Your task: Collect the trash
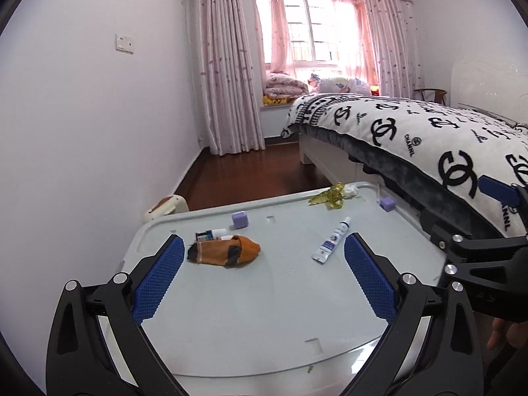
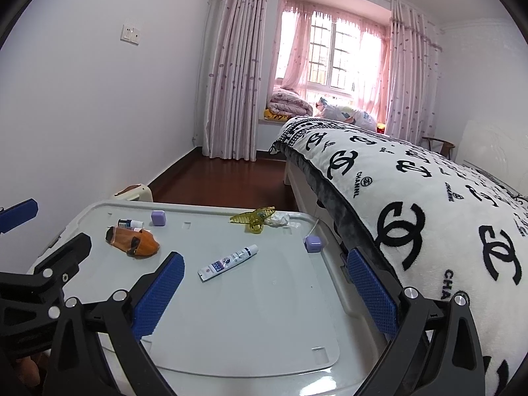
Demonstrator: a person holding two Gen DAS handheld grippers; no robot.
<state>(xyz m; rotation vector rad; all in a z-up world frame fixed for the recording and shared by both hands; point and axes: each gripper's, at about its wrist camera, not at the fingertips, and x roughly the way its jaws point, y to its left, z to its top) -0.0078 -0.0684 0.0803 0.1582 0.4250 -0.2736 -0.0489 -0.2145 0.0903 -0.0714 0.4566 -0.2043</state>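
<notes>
Both tools gape; crumpled white tissue (image 2: 279, 219) lies beside yellow clip (image 2: 252, 219).

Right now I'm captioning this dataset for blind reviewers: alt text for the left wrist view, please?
Open left gripper jaws hover over a grey storage-box lid holding an orange sock, white tube, yellow hair clip and crumpled tissue. Bed at right; pink-curtained window behind.
</notes>
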